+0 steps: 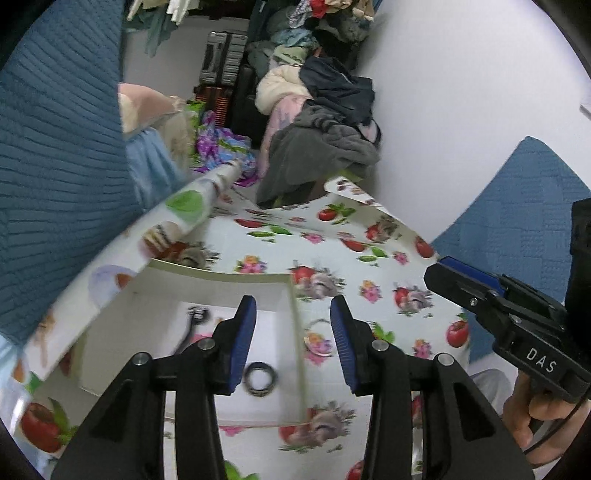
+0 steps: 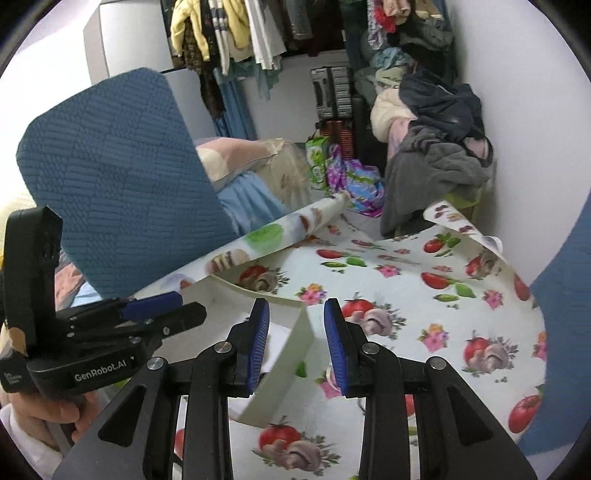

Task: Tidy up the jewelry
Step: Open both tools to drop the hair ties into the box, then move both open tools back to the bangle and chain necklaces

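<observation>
A shallow white box (image 1: 291,314) lies on the fruit-patterned tablecloth (image 1: 369,266). Inside it are a dark ring (image 1: 260,379) and a dark thin piece of jewelry (image 1: 192,325) at the back left. A thin hoop-like ring (image 1: 318,338) lies on the cloth just right of the box. My left gripper (image 1: 293,343) is open and empty, over the box's right wall. My right gripper (image 2: 296,345) is open and empty, over the box's right corner (image 2: 295,343). Each gripper shows in the other's view: the right (image 1: 465,284), the left (image 2: 162,312).
Blue quilted cushions stand at the left (image 2: 118,177) and right (image 1: 524,206). A pile of clothes (image 2: 436,158) lies behind the table by the white wall. The tablecloth's far edges curl up (image 1: 207,195). Clothes hang at the back (image 2: 236,33).
</observation>
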A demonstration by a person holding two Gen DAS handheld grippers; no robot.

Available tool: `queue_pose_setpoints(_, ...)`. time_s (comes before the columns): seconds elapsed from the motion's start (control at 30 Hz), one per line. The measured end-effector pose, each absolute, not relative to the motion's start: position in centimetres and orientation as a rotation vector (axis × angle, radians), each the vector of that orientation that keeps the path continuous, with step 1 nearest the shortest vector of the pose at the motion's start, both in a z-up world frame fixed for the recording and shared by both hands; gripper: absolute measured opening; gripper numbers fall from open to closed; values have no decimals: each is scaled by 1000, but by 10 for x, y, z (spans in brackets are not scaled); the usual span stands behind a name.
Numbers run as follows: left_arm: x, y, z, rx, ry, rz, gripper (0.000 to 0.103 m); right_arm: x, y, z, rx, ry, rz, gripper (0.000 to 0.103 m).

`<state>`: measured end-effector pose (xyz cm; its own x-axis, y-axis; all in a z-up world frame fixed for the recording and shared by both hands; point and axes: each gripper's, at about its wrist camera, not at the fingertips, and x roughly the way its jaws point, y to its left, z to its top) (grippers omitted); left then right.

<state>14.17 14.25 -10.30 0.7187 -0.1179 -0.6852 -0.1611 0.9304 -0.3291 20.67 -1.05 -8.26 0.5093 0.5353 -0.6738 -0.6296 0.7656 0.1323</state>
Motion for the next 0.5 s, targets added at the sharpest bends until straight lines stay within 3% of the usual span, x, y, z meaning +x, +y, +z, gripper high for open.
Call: queue_pose_setpoints(0.5,172,70,-135,-377,839,-73,42,235,-97,-122,-102,806,584,28)
